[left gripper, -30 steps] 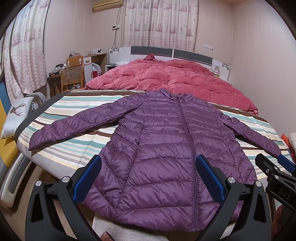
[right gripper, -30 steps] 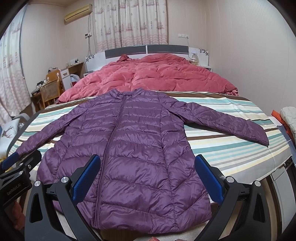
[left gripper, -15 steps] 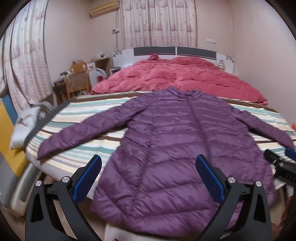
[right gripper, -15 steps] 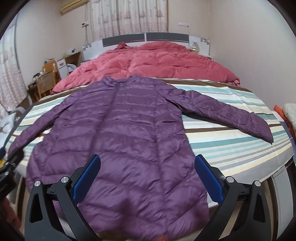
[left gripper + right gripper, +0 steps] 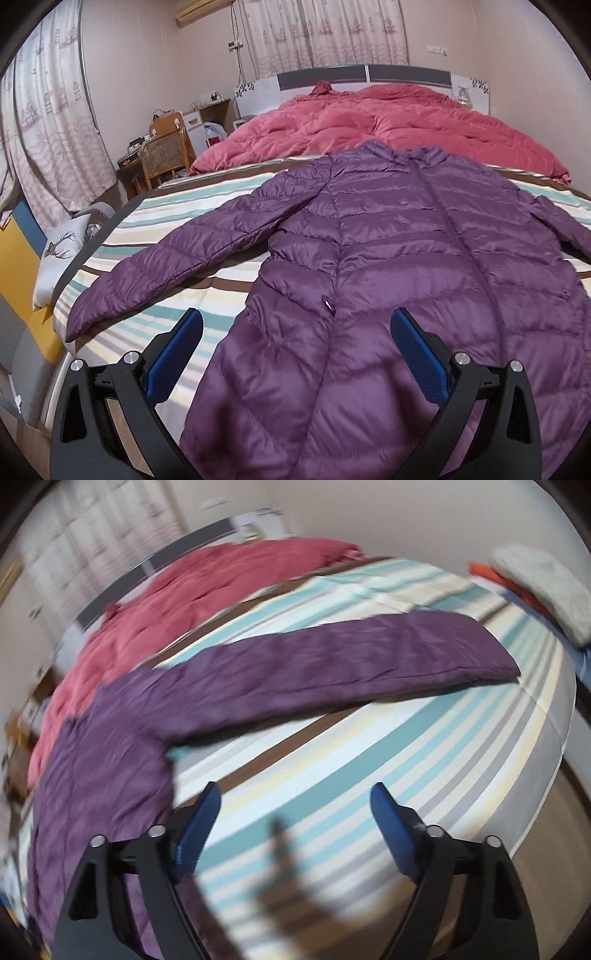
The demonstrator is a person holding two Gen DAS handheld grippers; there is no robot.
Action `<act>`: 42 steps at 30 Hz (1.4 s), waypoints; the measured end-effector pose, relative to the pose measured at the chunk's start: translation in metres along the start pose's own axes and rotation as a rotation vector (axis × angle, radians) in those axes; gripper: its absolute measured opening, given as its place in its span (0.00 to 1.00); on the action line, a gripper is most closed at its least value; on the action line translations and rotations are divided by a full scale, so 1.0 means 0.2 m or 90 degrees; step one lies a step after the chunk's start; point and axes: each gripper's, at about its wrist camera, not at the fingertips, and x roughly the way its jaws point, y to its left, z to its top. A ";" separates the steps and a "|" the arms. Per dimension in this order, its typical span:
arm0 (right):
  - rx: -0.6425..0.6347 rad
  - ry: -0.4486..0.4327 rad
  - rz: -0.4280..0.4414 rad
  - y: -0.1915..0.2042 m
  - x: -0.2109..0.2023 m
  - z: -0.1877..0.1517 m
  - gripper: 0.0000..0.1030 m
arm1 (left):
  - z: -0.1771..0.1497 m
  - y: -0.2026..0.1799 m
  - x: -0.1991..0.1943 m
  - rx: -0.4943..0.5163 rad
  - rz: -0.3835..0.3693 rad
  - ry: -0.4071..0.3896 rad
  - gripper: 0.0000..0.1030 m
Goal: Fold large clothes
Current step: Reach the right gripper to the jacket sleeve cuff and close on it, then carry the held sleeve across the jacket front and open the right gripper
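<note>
One purple quilted jacket (image 5: 424, 280) lies front up and zipped on the striped bedspread (image 5: 207, 206) of a bed, collar toward the headboard (image 5: 362, 75), both sleeves spread outward. One crumpled pink duvet (image 5: 369, 125) is heaped on the bed just behind the collar. Two claws are held over the near end of the bed, each with two blue-padded fingers.

The left claw (image 5: 295, 354) is spread wide and holds nothing; the jacket's lower left panel shows between its fingers, though contact with the fabric cannot be judged from this angle. The right claw (image 5: 295, 827) is likewise wide apart and empty, poised over bare striped bedspread (image 5: 369, 775) just beside the jacket's (image 5: 110, 757) side seam, with one sleeve (image 5: 332, 664) stretched across the bed beyond it. That view is smeared by motion blur, so fine detail is lost.

Around the bed: one wicker-backed chair (image 5: 162, 158) at a table (image 5: 210, 110) by the wall, one cushion printed with a deer (image 5: 62, 254) at the bed's left edge, one air conditioner (image 5: 203, 9) high on the wall, and patterned curtains (image 5: 325, 33) on two walls. A pale folded bundle atop something orange (image 5: 535, 579) sits to the right of the bed. No writing or brand can be read anywhere; a tiny tab on the jacket's front (image 5: 328, 304) is too small to make out.
</note>
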 end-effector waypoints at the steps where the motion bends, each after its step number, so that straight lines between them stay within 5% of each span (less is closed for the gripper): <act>1: 0.018 0.001 -0.001 -0.03 0.02 0.02 0.72 | 0.01 0.00 0.03 -0.003 -0.005 0.004 0.98; 7: 0.202 0.002 0.011 -0.32 0.16 0.16 0.48 | 0.07 0.04 0.19 -0.040 0.006 0.016 0.98; 12: 0.284 -0.029 0.009 -0.46 0.22 0.25 0.40 | 0.09 0.09 0.28 -0.066 0.027 0.021 0.98; 26: 0.346 -0.085 -0.050 -0.61 0.33 0.46 0.37 | 0.07 0.15 0.47 -0.080 0.074 0.045 0.98; 31: 0.321 -0.090 -0.064 -0.63 0.36 0.49 0.12 | 0.06 0.14 0.51 -0.079 0.067 0.064 0.98; 42: 0.099 -0.142 -0.120 -0.29 0.30 0.57 0.09 | 0.05 0.13 0.55 -0.077 0.070 0.080 0.98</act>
